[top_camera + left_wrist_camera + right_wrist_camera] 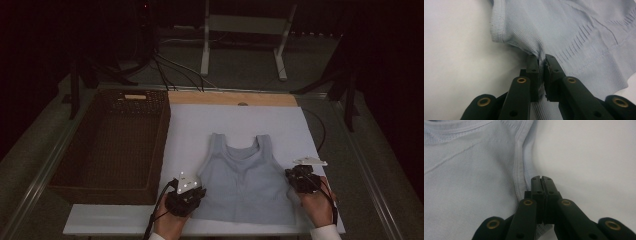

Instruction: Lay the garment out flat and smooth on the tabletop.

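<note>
A pale blue tank top (245, 182) lies flat on the white sheet (190, 127) that covers the table, straps pointing away from the person and hem toward the near edge. It sits right of the middle, well apart from the dark wicker basket (112, 145) that stands along the sheet's left side.

The left tongs (192, 192) are at the top's left side edge. In the left gripper view those tongs (541, 60) are clamped on a bunched fold of the ribbed fabric (579, 32) — the cloth puckers where it runs in between the two black jaws, and the armhole trim curves away above them.

The right tongs (295, 177) are at the top's right side edge, just below the armhole. In the right gripper view those tongs (541, 178) stand pressed together, and a strip of the top's side edge (524, 165) runs down into them and shows again beneath — so they are clamped on the tank top too.

Both hands (317, 205) rest low at the near edge of the table.
</note>
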